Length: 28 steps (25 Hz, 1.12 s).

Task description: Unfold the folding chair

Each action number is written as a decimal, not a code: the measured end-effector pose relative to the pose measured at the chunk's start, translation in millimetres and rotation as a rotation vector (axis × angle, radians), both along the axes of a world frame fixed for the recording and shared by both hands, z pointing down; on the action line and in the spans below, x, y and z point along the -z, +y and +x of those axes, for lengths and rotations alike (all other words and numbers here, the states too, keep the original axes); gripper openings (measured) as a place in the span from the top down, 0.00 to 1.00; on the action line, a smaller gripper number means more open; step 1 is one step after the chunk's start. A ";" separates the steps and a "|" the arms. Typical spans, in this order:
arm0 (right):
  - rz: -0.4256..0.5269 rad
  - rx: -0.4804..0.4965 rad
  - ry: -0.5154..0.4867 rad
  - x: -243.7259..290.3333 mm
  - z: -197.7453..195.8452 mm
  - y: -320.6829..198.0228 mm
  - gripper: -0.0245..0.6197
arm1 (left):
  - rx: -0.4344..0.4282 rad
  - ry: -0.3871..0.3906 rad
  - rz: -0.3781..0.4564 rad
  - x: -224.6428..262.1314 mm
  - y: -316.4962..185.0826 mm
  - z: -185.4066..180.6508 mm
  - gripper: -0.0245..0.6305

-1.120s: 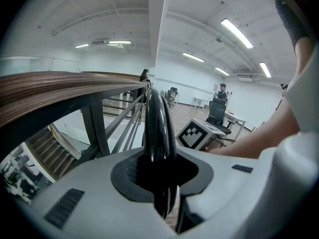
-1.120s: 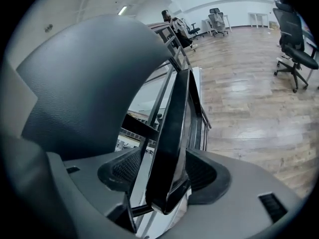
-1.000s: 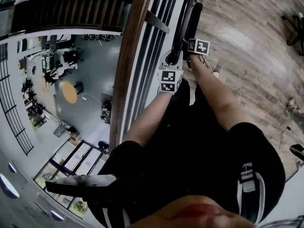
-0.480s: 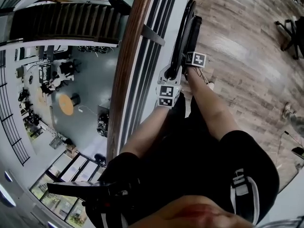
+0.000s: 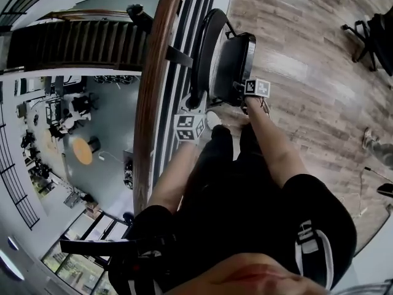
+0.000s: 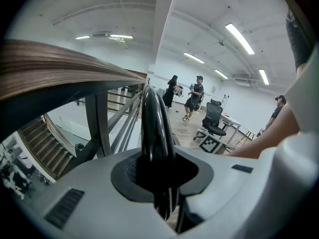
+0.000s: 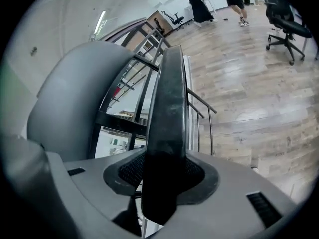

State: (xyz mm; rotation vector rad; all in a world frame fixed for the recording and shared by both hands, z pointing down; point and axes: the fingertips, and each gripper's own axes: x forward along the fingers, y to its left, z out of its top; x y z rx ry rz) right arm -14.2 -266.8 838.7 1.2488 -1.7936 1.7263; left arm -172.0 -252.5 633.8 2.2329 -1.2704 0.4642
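Note:
A black folding chair (image 5: 234, 63) stands partly opened on the wood floor beside the railing. Its seat panel is tilted away from the looped back frame (image 5: 202, 48). My left gripper (image 5: 196, 101) is shut on the glossy black frame tube (image 6: 155, 128), which runs straight up between its jaws (image 6: 158, 176). My right gripper (image 5: 242, 85) is shut on the edge of the seat panel (image 7: 169, 108), which fills the gap of its jaws (image 7: 162, 180). Both marker cubes show just below the chair.
A wooden handrail (image 5: 150, 103) with dark bars runs up the left of the chair, over an open drop to a lower floor (image 5: 80, 115). Wood floor (image 5: 307, 72) lies to the right, with an office chair (image 5: 370, 35). Several people (image 6: 194, 96) stand far off.
The chair has opened: its seat has swung away from the back frame. My left gripper has drawn the frame left and toward me, while the right has stayed on the seat edge.

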 end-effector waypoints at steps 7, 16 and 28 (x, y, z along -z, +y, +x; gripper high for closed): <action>-0.018 -0.003 -0.134 -18.6 40.4 12.3 0.69 | 0.010 0.045 -0.055 -17.7 -10.0 -21.8 0.85; 0.023 0.006 -0.290 -39.7 94.8 30.4 0.69 | -0.010 0.090 -0.078 -29.1 -9.1 -14.3 0.85; 0.056 0.050 -0.459 -98.5 164.8 59.4 0.69 | -0.011 0.175 -0.101 -65.7 -8.5 -27.7 0.84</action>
